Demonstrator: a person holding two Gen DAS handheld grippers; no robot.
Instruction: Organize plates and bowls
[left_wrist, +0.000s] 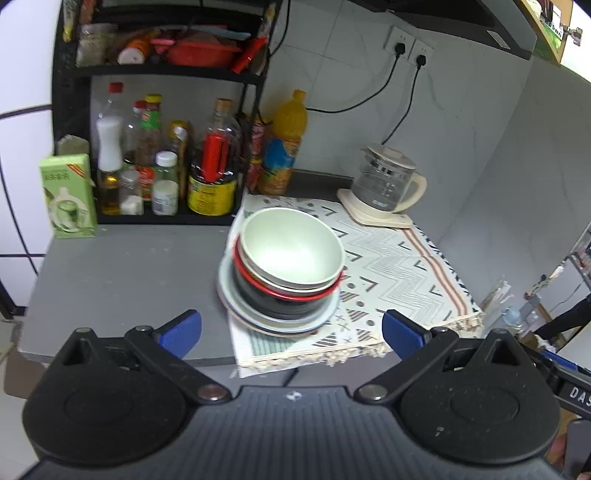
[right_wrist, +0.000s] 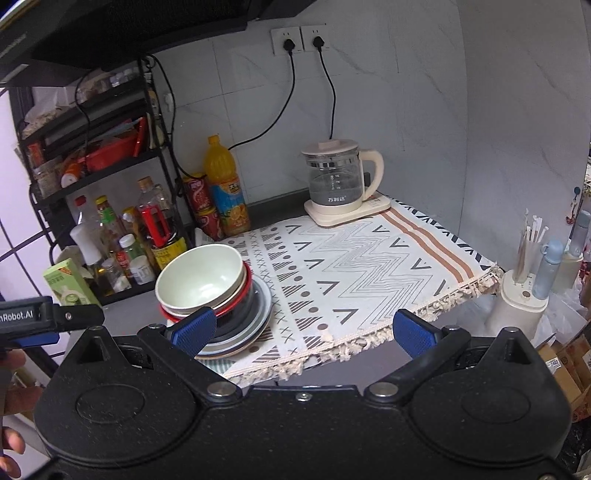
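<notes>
While both tongs, left tongs (left_wrist: 291, 328) and right tongs (right_wrist: 304, 330), gape released, the green bowl (left_wrist: 291, 251) tops stacked bowls, seemingly on plates (left_wrist: 236, 306), at the patterned mat's (left_wrist: 399, 266) nine o'clock edge.

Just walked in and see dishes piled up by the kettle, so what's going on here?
A person is tidying dishes with a hand-held gripper in each hand. The bowls and plates are stacked in one pile: a pale green bowl on top, nested in a red-rimmed bowl, over plates on the patterned cloth. Both the left hand-held gripper and the right hand-held gripper are open and empty, apart from the pile. The kettle stands behind.
</notes>
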